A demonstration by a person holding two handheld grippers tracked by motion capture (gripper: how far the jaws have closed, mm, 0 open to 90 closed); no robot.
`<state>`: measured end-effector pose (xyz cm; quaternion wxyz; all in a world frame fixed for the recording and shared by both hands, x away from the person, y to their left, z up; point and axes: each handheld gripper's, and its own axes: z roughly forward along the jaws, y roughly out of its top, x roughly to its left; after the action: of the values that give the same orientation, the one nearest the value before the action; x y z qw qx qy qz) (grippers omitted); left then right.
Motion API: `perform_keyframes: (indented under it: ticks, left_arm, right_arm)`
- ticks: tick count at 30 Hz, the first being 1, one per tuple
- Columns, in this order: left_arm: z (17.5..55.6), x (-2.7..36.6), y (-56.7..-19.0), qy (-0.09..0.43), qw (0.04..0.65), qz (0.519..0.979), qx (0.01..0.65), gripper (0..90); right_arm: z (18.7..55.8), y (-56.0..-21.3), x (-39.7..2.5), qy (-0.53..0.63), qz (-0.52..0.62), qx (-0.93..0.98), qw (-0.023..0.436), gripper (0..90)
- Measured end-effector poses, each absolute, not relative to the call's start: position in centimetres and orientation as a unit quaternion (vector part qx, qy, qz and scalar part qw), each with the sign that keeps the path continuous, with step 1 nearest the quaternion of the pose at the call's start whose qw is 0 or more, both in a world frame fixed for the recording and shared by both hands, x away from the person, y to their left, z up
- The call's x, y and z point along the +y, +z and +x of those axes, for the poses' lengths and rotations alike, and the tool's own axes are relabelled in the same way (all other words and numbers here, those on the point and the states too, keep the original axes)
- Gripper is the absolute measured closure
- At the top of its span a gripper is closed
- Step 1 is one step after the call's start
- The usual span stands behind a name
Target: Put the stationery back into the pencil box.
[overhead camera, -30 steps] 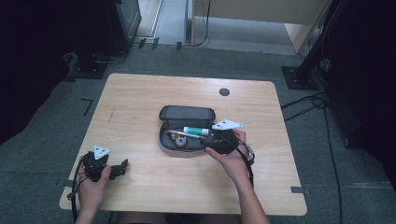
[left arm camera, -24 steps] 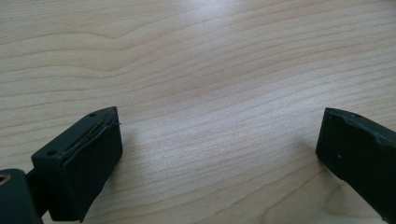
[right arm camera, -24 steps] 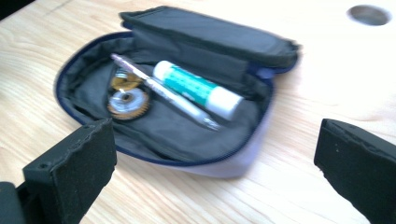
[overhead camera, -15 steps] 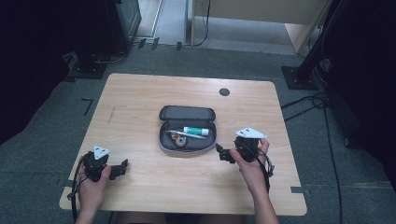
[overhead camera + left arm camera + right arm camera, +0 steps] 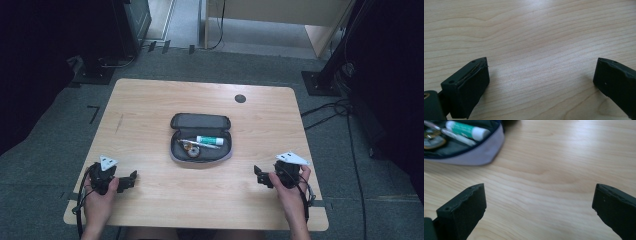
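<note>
Pencil case (image 5: 201, 142) lies unzipped mid-table, grey-lined, holding a green-and-white tube (image 5: 213, 140), pen and round metal piece. Both the left gripper (image 5: 131, 180) and right gripper (image 5: 258, 176) gape wide, empty, over bare wood.

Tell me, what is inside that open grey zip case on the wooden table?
The open grey zip case holds a green and white tube, a thin silvery pen-like stick and a small round brass-coloured item. Anything beneath them stays covered.
</note>
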<state>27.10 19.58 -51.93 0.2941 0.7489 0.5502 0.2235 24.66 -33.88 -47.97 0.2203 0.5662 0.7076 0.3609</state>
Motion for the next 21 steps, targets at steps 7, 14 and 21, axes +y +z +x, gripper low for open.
perform_keyframes:
  ticks: [7, 14, 21]
  left_arm:
    - [27.1, 19.6, -51.9, 0.223, 0.294, 0.749, 0.550, 0.6]
    - [27.1, 19.6, -51.9, 0.223, 0.294, 0.749, 0.550, 0.6]
    - [27.1, 19.6, -51.9, 0.224, 0.294, 0.749, 0.550, 0.7]
  right_arm:
    - [23.2, -49.0, -36.8, 0.354, 0.590, 0.690, 0.224, 0.0]
    - [21.9, -50.1, -39.4, 0.338, 0.613, 0.676, 0.230, 0.0]
    - [20.7, -51.5, -42.0, 0.320, 0.635, 0.664, 0.232, 0.0]
